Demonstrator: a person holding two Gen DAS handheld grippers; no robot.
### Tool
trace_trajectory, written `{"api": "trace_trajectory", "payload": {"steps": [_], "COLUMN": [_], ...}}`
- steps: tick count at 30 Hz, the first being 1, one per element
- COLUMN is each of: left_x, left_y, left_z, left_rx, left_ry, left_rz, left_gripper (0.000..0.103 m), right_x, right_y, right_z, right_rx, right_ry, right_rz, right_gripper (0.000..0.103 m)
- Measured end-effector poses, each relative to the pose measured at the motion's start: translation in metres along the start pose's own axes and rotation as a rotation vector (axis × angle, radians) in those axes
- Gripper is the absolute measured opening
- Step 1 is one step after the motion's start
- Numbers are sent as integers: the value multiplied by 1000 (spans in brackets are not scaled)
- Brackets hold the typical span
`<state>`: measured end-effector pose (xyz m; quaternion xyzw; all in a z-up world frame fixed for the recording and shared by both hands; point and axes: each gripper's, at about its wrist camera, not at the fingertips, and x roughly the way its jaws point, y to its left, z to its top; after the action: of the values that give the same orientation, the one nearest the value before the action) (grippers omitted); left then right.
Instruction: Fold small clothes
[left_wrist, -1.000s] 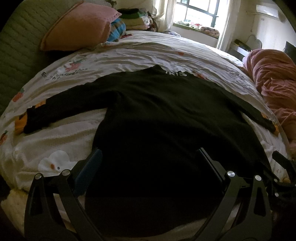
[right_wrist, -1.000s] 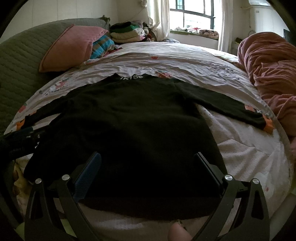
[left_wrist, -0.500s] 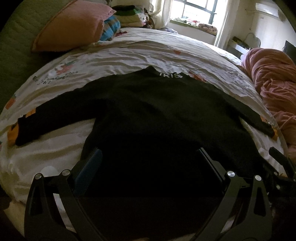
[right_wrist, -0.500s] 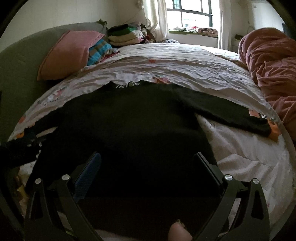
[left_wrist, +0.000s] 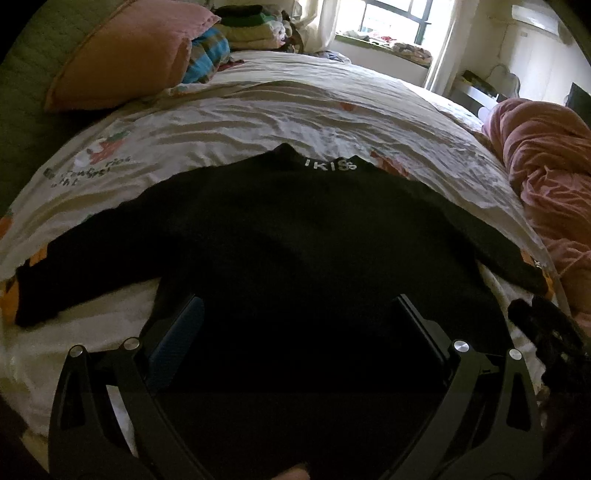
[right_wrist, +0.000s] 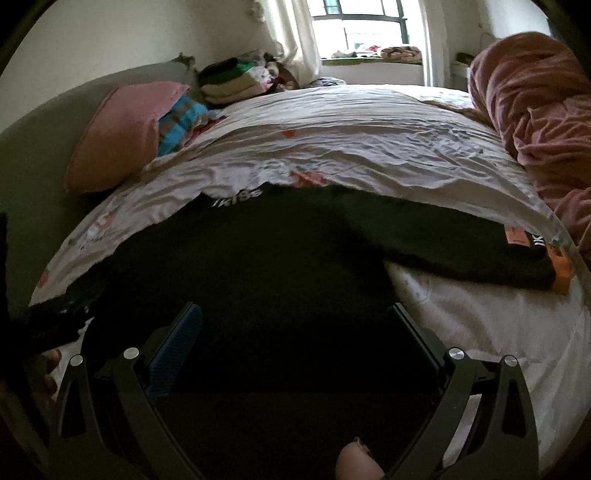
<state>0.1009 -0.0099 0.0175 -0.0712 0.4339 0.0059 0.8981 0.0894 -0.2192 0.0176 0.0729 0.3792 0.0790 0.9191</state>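
A black long-sleeved sweater (left_wrist: 295, 251) lies flat on the bed, sleeves spread, orange cuffs, white lettering on the collar (left_wrist: 330, 165). It also shows in the right wrist view (right_wrist: 258, 280). My left gripper (left_wrist: 295, 321) is open, low over the sweater's lower body near the hem. My right gripper (right_wrist: 295, 325) is open too, low over the lower body, right sleeve (right_wrist: 461, 254) stretching away to the right. Neither holds cloth. Each gripper's dark shape shows at the edge of the other's view.
The bed has a white printed sheet (left_wrist: 295, 110). A pink pillow (left_wrist: 122, 55) and stacked folded clothes (left_wrist: 247, 26) lie at the far left. A pink blanket (left_wrist: 546, 177) is heaped at the right. A window (right_wrist: 362, 26) is behind.
Both grippers have moved down and closer to the sweater's lower part. The sweater has not shifted. Both stay open.
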Motion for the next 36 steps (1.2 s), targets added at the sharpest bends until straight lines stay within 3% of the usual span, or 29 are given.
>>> {"api": "trace_trajectory", "payload": {"steps": [10, 18, 30, 36], "left_x": [24, 51, 78, 100], "left_y": [-3, -27, -60, -71], "left_z": [30, 48, 68, 66], "left_rx": [-14, 14, 67, 82], "left_ry": [22, 53, 53, 100], "left_rz": [-20, -36, -35, -43], "left_gripper": [94, 94, 94, 94], "right_x": [10, 19, 19, 15], "right_y": [-42, -94, -186, -225], "right_z": [24, 36, 27, 21], "right_rx": [79, 204, 361, 438], "right_ry": [-47, -50, -32, -29], "right_rz": [-95, -161, -297, -372], "right_gripper": [99, 99, 99, 99]}}
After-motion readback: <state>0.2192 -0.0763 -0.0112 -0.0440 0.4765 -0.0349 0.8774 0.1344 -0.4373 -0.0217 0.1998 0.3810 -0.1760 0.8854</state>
